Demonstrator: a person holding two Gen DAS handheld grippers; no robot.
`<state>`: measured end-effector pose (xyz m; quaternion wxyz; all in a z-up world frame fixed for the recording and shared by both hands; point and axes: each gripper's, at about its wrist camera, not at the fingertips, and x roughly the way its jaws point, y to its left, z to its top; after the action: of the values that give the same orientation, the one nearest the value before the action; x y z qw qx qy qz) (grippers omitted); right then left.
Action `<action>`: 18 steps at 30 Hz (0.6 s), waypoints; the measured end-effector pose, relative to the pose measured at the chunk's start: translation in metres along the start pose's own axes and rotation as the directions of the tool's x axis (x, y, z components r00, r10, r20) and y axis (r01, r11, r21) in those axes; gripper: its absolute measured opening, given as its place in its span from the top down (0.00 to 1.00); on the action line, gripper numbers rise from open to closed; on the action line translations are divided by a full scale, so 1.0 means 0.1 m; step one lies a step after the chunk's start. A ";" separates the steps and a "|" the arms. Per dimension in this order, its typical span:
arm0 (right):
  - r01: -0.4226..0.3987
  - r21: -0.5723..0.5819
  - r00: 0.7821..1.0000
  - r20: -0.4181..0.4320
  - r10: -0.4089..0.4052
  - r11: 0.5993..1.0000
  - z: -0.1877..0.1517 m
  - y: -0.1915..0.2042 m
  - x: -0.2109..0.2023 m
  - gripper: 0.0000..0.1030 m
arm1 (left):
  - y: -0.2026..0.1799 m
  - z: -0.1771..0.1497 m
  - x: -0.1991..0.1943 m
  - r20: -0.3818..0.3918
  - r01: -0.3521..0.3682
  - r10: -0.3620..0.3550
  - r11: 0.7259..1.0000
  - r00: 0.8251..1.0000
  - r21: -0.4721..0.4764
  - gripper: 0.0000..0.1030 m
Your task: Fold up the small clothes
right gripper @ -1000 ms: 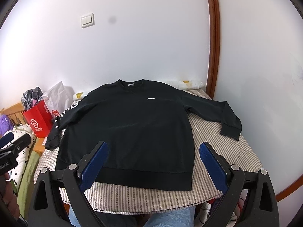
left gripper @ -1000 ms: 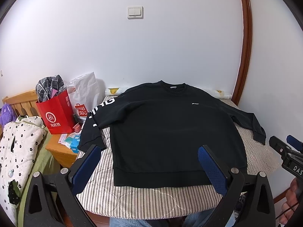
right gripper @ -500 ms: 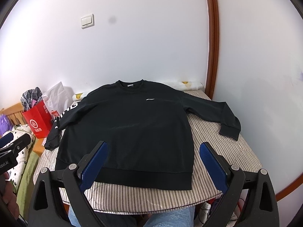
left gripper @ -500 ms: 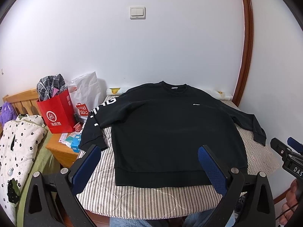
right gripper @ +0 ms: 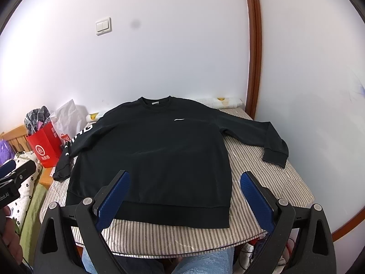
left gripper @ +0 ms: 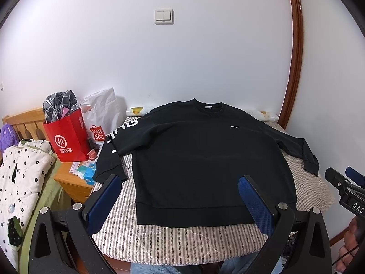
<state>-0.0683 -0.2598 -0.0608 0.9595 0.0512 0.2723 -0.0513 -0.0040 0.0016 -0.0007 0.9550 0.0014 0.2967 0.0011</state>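
Note:
A black sweatshirt point(left gripper: 205, 159) lies flat, face up, on a striped table point(left gripper: 182, 239), collar toward the wall; it also shows in the right wrist view point(right gripper: 155, 159). Its left sleeve point(left gripper: 109, 159) with white letters hangs over the table's left edge. Its right sleeve point(right gripper: 257, 137) stretches out to the right. My left gripper point(left gripper: 180, 196) is open and empty, held above the hem near the front edge. My right gripper point(right gripper: 184, 191) is open and empty, also above the hem.
A red paper bag point(left gripper: 68, 137) and a white bag point(left gripper: 100, 116) stand on a wooden nightstand point(left gripper: 70, 180) left of the table. A floral quilt point(left gripper: 20, 178) lies further left. The white wall is close behind; a wooden door frame point(right gripper: 253, 45) stands at right.
Both grippers have drifted slightly; the view has shifted a little. The sweatshirt has not moved and both grippers stay open.

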 end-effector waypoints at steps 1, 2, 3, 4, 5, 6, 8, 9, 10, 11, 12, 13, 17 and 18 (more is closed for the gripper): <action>0.002 0.001 1.000 0.000 -0.002 1.000 0.00 -0.01 0.00 0.07 | -0.01 0.00 0.00 0.000 0.000 0.000 1.000 1.000 0.004 0.00; 0.002 0.002 1.000 0.000 -0.002 1.000 0.00 -0.01 0.00 0.07 | -0.01 -0.01 0.00 0.002 0.000 0.000 1.000 1.000 0.007 0.00; 0.001 0.005 1.000 0.001 -0.001 1.000 0.00 -0.02 0.00 0.07 | -0.02 0.00 0.00 0.003 0.001 -0.001 1.000 1.000 0.010 0.00; 0.002 0.006 1.000 0.002 -0.002 1.000 -0.01 -0.02 -0.01 0.07 | -0.02 0.00 0.01 0.003 0.000 0.000 1.000 1.000 0.013 0.00; 0.003 0.007 1.000 0.002 -0.003 1.000 -0.01 -0.02 -0.01 0.07 | -0.02 0.00 0.02 0.004 0.000 0.000 1.000 1.000 0.015 0.00; 0.004 0.008 1.000 0.003 -0.004 1.000 -0.01 -0.01 -0.01 0.07 | -0.03 -0.03 0.02 0.004 0.007 -0.007 1.000 1.000 0.007 0.00; 0.006 0.005 1.000 0.005 -0.006 1.000 0.00 -0.02 0.01 0.07 | -0.02 -0.03 0.07 0.005 0.011 -0.011 1.000 1.000 0.001 0.00; 0.008 -0.002 1.000 0.007 -0.008 1.000 0.01 -0.01 0.03 0.07 | -0.01 -0.03 0.09 0.002 0.014 -0.014 1.000 1.000 -0.002 0.00; 0.009 -0.007 1.000 0.008 -0.009 1.000 0.01 0.00 0.05 0.07 | 0.00 -0.02 0.12 0.006 0.012 -0.012 1.000 1.000 0.003 0.00; 0.009 -0.012 1.000 0.008 -0.009 1.000 0.02 0.00 0.07 0.07 | 0.01 -0.01 0.14 0.006 0.003 -0.003 1.000 1.000 0.010 0.00; 0.011 -0.017 1.000 0.006 -0.011 1.000 0.04 0.01 0.10 0.07 | 0.03 0.00 0.18 -0.002 -0.001 0.001 1.000 1.000 0.003 0.00; 0.013 -0.023 1.000 0.002 -0.013 1.000 0.05 0.01 0.14 0.07 | 0.05 0.00 0.23 -0.009 -0.006 0.006 1.000 1.000 -0.005 0.00; 0.006 -0.046 1.000 -0.010 -0.006 0.999 0.09 0.06 0.32 0.07 | 0.16 0.00 0.52 -0.044 -0.026 0.025 0.999 0.999 -0.021 0.00; 0.000 -0.050 1.000 -0.016 -0.001 0.999 0.10 0.07 0.37 0.07 | 0.21 -0.03 0.63 -0.072 -0.022 0.020 0.999 0.997 -0.029 0.00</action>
<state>-0.0309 -0.2570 -0.0719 0.9582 0.0273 0.2812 -0.0444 0.0466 0.0228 -0.0389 0.9436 -0.0097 0.3306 0.0155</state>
